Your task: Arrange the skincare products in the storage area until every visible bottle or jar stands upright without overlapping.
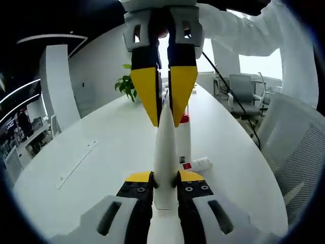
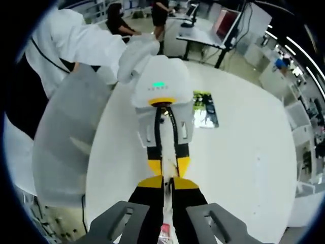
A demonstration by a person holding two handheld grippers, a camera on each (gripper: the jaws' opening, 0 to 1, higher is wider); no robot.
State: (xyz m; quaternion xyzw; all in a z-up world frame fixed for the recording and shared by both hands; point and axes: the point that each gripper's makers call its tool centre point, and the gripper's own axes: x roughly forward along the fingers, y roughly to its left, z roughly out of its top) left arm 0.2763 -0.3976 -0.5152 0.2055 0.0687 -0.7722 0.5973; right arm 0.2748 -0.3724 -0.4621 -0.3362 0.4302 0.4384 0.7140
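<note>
Both grippers meet over a white tabletop point(image 1: 101, 147) on one tall white tube point(image 1: 165, 147): the left gripper point(image 1: 164, 179) has its fingers clamped on the tube's lower part, and the right gripper point(image 1: 163, 104) pinches its tapered top from the far side. Held at both ends, the tube could twist, bend or slip free if the hands pull unevenly, and it could knock the neighbours just behind it. I count three products: the held tube, one upright red-banded bottle point(image 1: 184, 137), and one small bottle point(image 1: 199, 164) lying on its side.
</note>
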